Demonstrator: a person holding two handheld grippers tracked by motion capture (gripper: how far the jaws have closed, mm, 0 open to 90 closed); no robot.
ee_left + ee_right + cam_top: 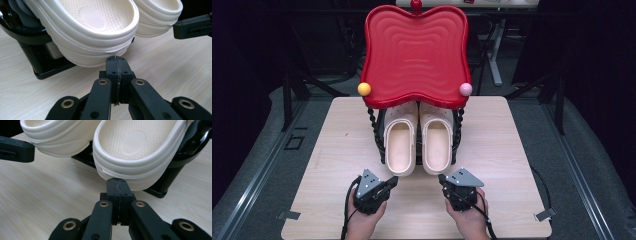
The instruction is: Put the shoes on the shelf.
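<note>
The two cream foam clogs, the left clog [400, 142] and the right clog [437, 141], lie side by side on the lower tier of a black rack [379, 135], long axes running away from the person, heels toward the person and toes hidden under the glossy red rippled tray [414, 55]. Their footbeds are finely dimpled, their sides ribbed. On the pale wood table [512, 150], the left gripper [393, 181] and right gripper [441, 178] sit just short of the heels, jaws pressed together, holding nothing.
</note>
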